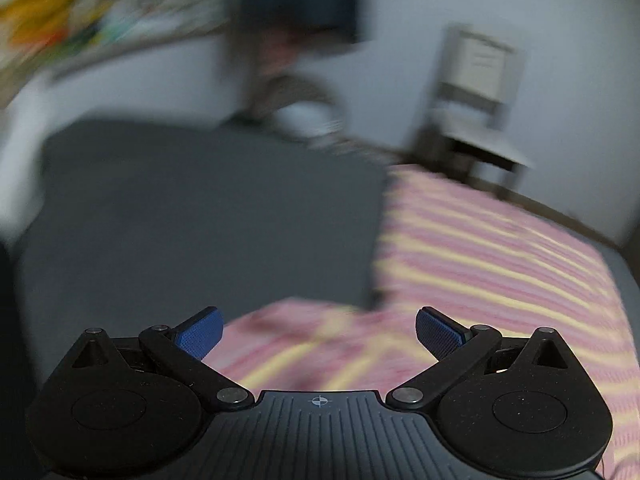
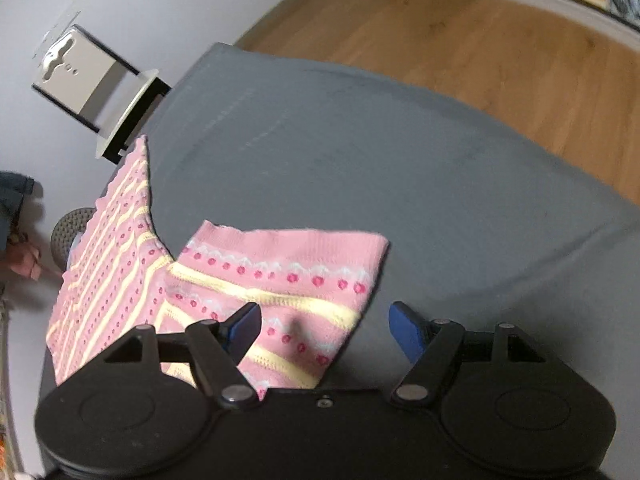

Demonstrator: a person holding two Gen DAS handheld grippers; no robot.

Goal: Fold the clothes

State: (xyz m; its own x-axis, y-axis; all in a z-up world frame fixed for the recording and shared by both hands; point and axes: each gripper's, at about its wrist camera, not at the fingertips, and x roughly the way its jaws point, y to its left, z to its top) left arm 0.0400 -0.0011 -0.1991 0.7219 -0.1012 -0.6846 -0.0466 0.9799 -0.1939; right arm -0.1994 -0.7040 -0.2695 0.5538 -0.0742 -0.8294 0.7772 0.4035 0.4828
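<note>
Grey bed [image 2: 360, 152] fills my view, wood floor [image 2: 460, 32] beyond. Pink-and-yellow striped sweater [image 2: 280, 280] lies flat on bed, sleeve folded across. My left gripper [image 1: 319, 330] released, above sweater, picture blurred. My right gripper [image 2: 324, 330] released, over sleeve edge, grasping nothing.

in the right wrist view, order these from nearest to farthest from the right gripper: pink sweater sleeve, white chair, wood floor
1. Pink sweater sleeve: lying on the grey bed, just ahead of the open right gripper, reaching under its left finger.
2. White chair: far left, by the wall past the bed.
3. Wood floor: top right, beyond the bed; too close to the chair to rank surely.
</note>
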